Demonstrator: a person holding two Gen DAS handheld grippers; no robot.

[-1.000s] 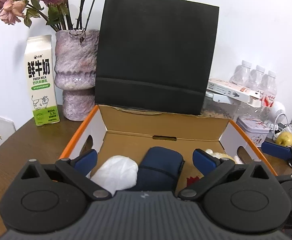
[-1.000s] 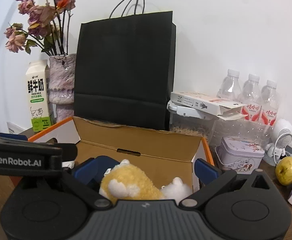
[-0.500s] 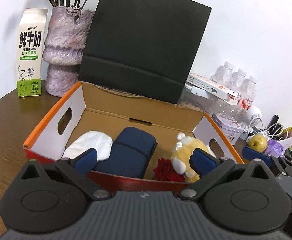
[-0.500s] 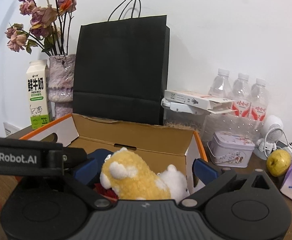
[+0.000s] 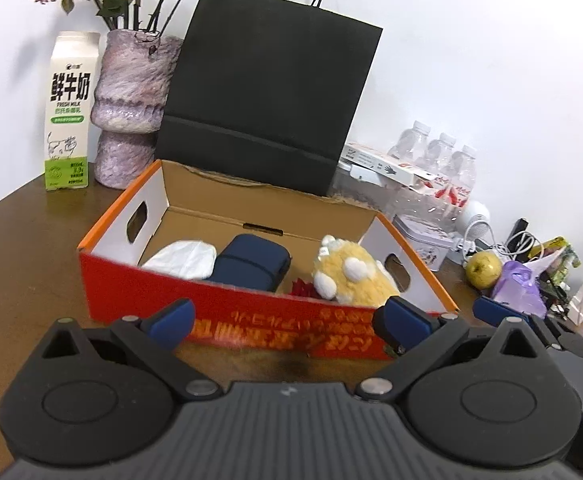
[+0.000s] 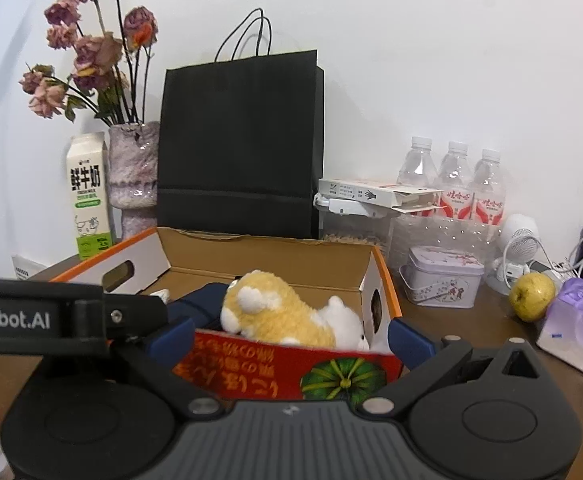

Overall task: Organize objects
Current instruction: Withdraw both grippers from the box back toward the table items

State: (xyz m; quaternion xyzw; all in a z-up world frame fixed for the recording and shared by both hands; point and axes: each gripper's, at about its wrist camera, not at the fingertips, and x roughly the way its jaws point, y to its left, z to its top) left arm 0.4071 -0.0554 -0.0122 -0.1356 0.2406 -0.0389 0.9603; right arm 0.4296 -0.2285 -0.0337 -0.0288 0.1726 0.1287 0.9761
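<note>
An open red-and-orange cardboard box [image 5: 251, 316] sits on the brown wooden surface [image 5: 23, 248] and serves as the collecting place: inside it, side by side from the left wall, lie a crumpled white cloth bundle [image 5: 183, 258], a dark navy zippered pouch [image 5: 251, 266], a small red flower-like item [image 5: 303, 289] and a yellow-and-white plush toy [image 5: 351, 276], the toy resting against the right wall beside its handle cut-out. Both tools are held just short of the box's near wall, outside it. The left gripper [image 5: 287, 320] has its jaws spread wide and grasps nothing; the right gripper [image 6: 291, 336] likewise stands released, its blue pads either side of the box's printed corner without touching it. The empty jaws and the filled box suggest the packing is largely done. A black paper bag [image 5: 267, 104], a milk carton [image 5: 69, 112], a purple vase [image 5: 131, 108] and a yellow-green apple [image 6: 531, 296] stand apart around the box, apparently not part of the sorting.
</note>
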